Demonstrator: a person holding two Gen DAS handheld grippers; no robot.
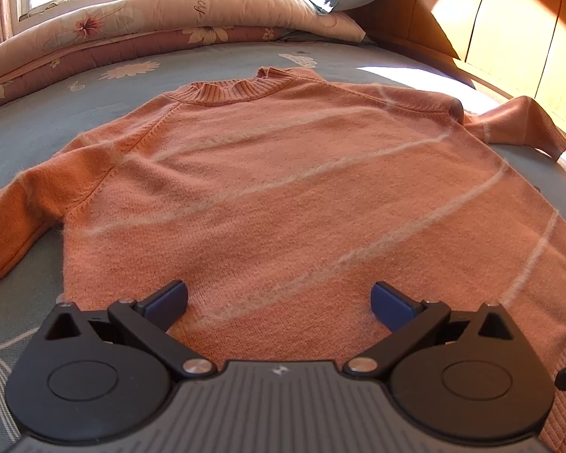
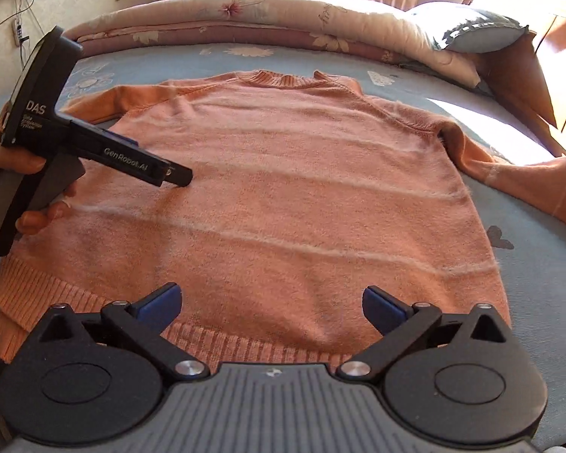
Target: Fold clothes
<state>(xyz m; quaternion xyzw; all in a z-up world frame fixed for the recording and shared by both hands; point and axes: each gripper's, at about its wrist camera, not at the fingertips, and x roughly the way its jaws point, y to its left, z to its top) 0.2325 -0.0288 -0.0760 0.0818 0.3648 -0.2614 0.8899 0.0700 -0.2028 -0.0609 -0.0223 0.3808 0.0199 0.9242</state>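
While it lies spread flat on the bed point(image 2: 547, 302), the orange sweater point(image 2: 302, 204) faces up, collar toward the quilt point(image 2: 283, 22).

Both sleeves reach outward. The left gripper point(image 1: 279, 300) and the right gripper point(image 2: 269, 302) hover over its hem, each with fingers wide apart and nothing between them; a hand point(image 2: 3, 177) holds the left one.

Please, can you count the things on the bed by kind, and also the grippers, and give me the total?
Orange sweater: 1
Folded floral quilt: 1
Grey-blue pillow: 1
Grippers: 2, the left gripper and the right gripper, both open above the sweater
Total: 5
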